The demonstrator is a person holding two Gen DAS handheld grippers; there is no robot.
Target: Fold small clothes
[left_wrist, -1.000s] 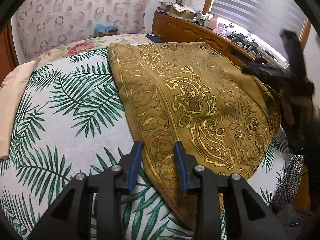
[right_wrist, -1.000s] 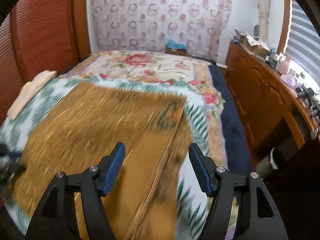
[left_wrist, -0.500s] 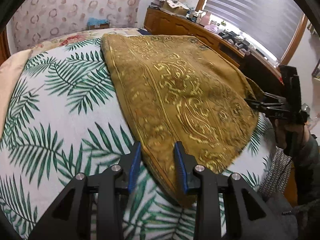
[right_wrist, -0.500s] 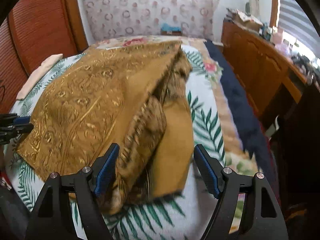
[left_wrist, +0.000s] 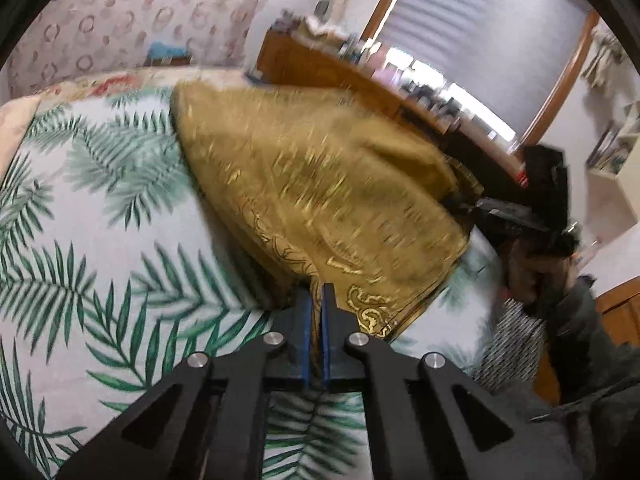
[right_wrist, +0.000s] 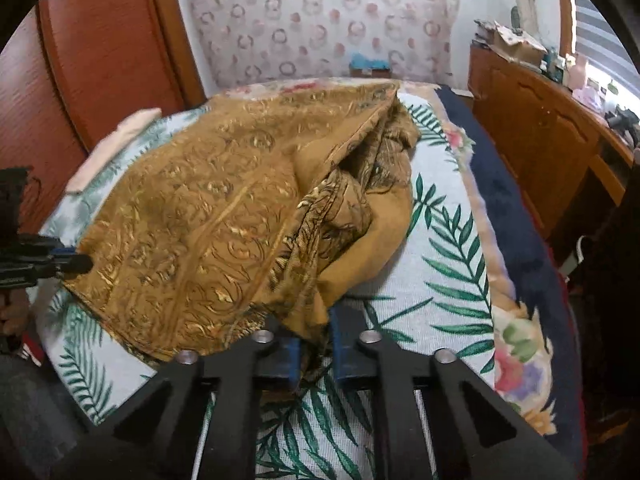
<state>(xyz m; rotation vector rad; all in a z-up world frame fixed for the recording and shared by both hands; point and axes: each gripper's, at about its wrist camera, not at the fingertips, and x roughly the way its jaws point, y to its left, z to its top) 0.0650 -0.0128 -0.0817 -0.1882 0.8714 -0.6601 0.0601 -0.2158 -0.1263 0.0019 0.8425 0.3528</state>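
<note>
A mustard-gold cloth with a shiny paisley print lies on the palm-leaf bedspread. My left gripper is shut on the cloth's near hem, with fabric running between the blue pads. In the right wrist view the same cloth is lifted, with bunched folds on its right side. My right gripper is shut on a bunched corner of it. The right gripper shows at the cloth's far edge in the left wrist view. The left gripper shows at the cloth's left edge in the right wrist view.
A wooden dresser with clutter stands along the bed's right side under a window blind. A wooden headboard is at the left. A peach pillow lies near it. A dark blue blanket edge borders the bedspread.
Both grippers have closed on the cloth: the left on the near hem, the right on a bunched corner. The cloth has been pulled up and gathered; the left view is motion-blurred.
</note>
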